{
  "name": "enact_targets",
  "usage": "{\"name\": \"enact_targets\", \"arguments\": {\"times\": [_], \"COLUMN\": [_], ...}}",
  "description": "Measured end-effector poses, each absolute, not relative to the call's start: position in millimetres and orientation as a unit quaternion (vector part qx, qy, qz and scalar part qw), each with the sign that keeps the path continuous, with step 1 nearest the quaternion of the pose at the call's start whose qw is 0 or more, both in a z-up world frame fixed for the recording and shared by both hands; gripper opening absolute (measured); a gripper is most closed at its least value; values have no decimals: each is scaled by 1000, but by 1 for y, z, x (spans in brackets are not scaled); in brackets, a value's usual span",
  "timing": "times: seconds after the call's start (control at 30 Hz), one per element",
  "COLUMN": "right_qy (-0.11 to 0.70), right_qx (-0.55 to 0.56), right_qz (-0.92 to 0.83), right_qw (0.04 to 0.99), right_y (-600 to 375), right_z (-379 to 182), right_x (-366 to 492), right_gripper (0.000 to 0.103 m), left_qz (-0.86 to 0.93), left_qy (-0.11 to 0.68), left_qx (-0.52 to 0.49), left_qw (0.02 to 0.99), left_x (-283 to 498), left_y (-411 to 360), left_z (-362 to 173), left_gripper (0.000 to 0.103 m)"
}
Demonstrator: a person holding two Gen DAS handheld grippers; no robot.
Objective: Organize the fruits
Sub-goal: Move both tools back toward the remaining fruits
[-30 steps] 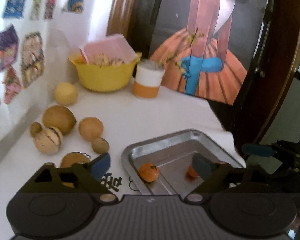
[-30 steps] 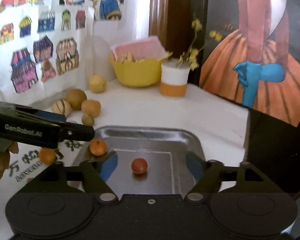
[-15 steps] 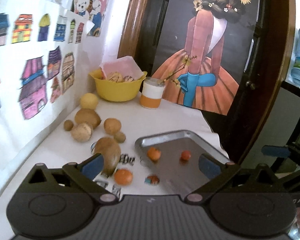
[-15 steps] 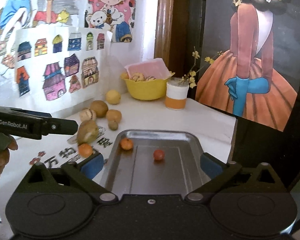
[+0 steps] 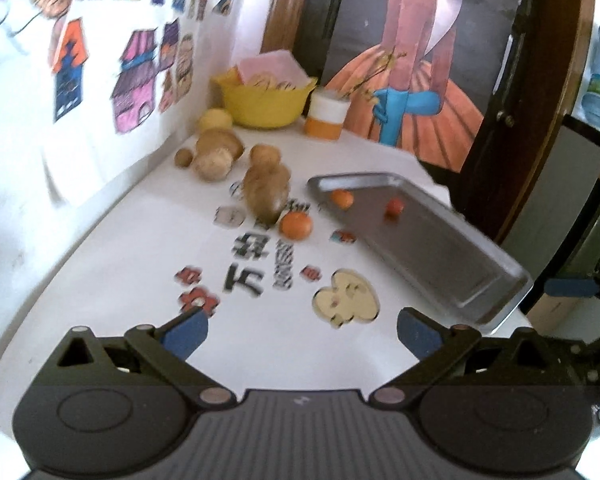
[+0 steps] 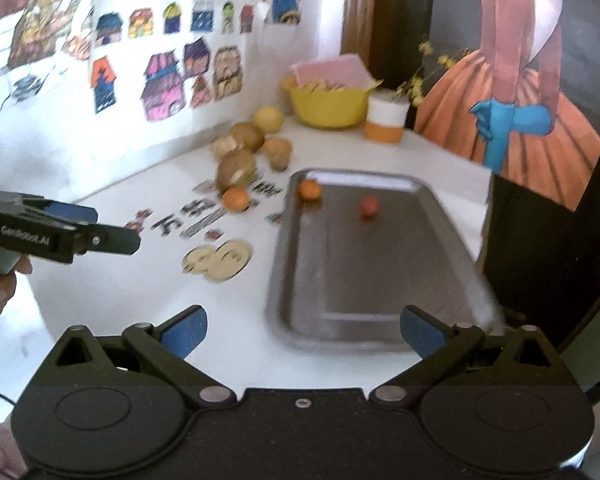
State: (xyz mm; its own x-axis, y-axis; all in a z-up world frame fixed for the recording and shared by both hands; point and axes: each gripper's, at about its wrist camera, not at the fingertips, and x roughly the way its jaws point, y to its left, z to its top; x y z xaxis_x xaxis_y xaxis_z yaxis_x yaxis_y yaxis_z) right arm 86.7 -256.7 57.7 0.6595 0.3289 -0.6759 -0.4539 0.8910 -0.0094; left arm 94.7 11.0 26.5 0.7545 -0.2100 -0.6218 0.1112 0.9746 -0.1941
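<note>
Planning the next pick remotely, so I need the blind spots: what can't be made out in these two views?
- Yellow bowl contents: mostly covered by a pink sheet in both views.
- Brown fruits by the wall: overlapping and blurred, exact count unclear.
- Printed characters on the tabletop: smeared by motion blur.
- Metal tray near corner: hidden by the right gripper in its own view.

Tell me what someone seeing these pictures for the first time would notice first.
Probably the metal tray on the white table, holding only a small orange fruit at its far left corner and a reddish one further right. Just left of the tray a bigger orange sits on the printed table cover, with a cluster of brown fruits behind it. Both grippers, left and right, hang open and empty.
</note>
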Motion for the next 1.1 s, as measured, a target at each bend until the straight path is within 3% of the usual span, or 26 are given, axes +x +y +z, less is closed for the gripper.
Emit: {"name": "enact_targets", "arguments": {"times": [0.4,0.77,1.1], "right_qy": [378,315,296], "right_qx": [-95,-139,-113], "right_qz": [279,278,283], "right_qw": [878,897,905], "right_y": [-196,-159,-145], "right_z": [36,35,31], "right_x": [86,123,181], "right_gripper": [102,102,100], "left_qz": [-32,-22,-22], "left_qy": [370,359,349], "left_qx": [-73,-76,-82], "left_qw": [925,930,933], "left_x": [93,140,204], "left_y": [57,65,53], "left_z": [20,27,28], "left_gripper": [103,102,102]}}
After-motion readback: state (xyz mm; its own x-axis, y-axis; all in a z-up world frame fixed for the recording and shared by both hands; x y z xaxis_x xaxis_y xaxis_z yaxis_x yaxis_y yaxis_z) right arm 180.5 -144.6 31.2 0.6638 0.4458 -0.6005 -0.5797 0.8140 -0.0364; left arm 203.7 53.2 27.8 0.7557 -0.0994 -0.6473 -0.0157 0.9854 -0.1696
